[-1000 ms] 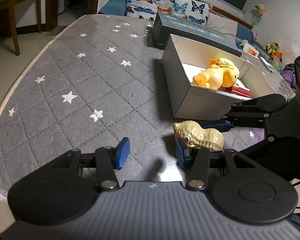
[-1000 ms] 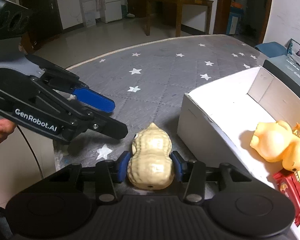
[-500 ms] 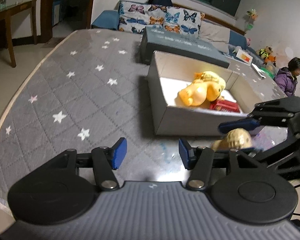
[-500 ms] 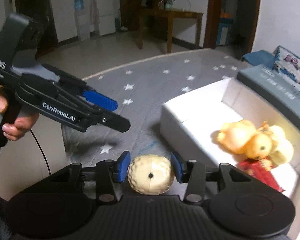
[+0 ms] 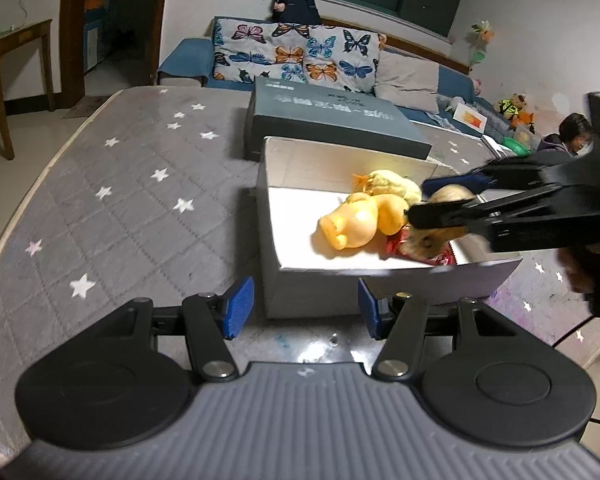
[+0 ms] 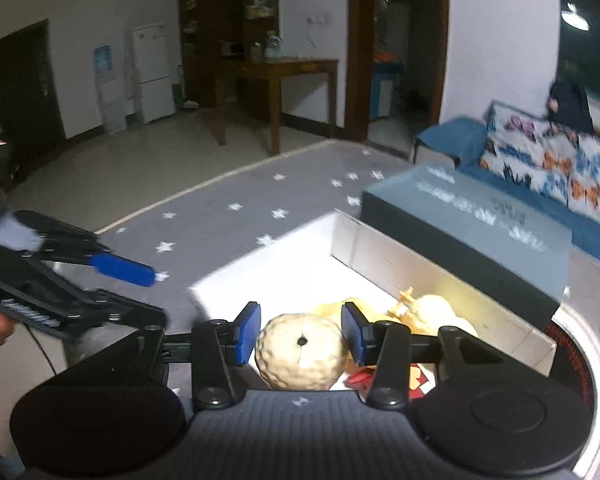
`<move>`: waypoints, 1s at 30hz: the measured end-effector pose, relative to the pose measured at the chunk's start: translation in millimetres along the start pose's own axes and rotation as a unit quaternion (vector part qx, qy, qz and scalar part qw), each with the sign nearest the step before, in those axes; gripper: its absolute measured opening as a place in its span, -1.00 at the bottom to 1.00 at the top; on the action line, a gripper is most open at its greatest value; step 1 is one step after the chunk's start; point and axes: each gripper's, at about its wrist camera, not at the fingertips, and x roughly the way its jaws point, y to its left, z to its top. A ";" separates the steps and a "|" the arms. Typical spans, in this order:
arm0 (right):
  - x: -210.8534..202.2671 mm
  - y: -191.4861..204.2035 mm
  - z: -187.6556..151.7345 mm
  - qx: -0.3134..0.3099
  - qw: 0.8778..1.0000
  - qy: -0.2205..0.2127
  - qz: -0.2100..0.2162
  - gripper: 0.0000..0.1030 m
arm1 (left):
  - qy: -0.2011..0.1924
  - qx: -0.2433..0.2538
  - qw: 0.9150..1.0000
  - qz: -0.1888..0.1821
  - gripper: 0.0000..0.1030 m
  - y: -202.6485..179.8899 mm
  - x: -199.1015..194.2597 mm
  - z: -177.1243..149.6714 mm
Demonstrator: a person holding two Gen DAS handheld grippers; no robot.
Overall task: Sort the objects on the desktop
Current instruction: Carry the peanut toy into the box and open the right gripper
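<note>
Peanut toy (image 6: 301,351) sat gripped between my right gripper (image 6: 300,334) pads, held over the open white box (image 5: 300,156), above the red packet (image 5: 444,258). Its lower half was hidden by the gripper body; in the left view a finger crossed it. Yellow duck toys (image 5: 360,220) lay inside, partly blocked. My left gripper (image 5: 303,308) stood spread, holding nothing, just short of the box's near wall. Grey lid (image 5: 332,116) touched the far wall. Star-print mat (image 5: 120,200) lay to the left.
</note>
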 end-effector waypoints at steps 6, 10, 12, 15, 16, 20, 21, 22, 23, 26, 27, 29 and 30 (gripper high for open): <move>16.7 -31.3 -17.3 0.045 0.999 0.023 0.011 -0.13 | 0.003 0.006 1.000 -0.004 0.11 -5.1 10.0 7.3; 21.5 -42.6 -25.0 0.054 0.998 0.034 0.010 -0.13 | 0.008 0.010 1.000 -0.010 0.11 -9.6 18.7 9.6; 24.3 -47.3 -27.5 0.057 0.998 0.040 0.010 -0.13 | 0.009 0.016 1.000 -0.010 0.11 -14.0 22.5 10.1; 27.6 -50.3 -32.2 0.064 0.997 0.045 0.006 -0.12 | 0.006 0.030 1.000 -0.004 0.22 -20.4 25.7 10.5; 28.0 -51.6 -33.6 0.067 0.997 0.046 0.005 -0.12 | 0.004 0.034 0.999 -0.002 0.22 -22.3 26.1 10.7; 28.1 -55.7 -38.3 0.078 0.996 0.048 -0.001 -0.11 | 0.003 0.039 0.999 0.001 0.22 -25.8 28.8 11.4; 28.6 -56.4 -39.2 0.079 0.996 0.049 -0.003 -0.10 | 0.002 0.040 0.999 0.002 0.22 -26.6 29.2 11.5; 29.3 -56.7 -40.5 0.079 0.996 0.050 -0.006 -0.10 | 0.002 0.041 0.999 0.003 0.22 -27.5 29.6 11.6; 29.6 -56.3 -42.2 0.078 0.996 0.051 -0.011 -0.10 | 0.000 0.043 0.999 0.006 0.22 -28.4 29.3 11.4; 29.9 -55.8 -46.4 0.077 0.996 0.051 -0.018 -0.10 | -0.003 0.048 0.999 0.015 0.23 -30.1 29.9 11.1; 29.3 -55.7 -46.9 0.078 0.996 0.049 -0.018 -0.10 | -0.004 0.049 0.999 0.018 0.23 -30.2 29.6 11.3; 27.9 -55.4 -47.1 0.079 0.996 0.047 -0.021 -0.03 | -0.007 0.048 0.999 0.021 0.23 -30.4 29.3 11.6; 27.3 -55.1 -47.2 0.079 0.996 0.046 -0.024 0.00 | -0.009 0.048 0.999 0.023 0.24 -30.8 29.0 11.9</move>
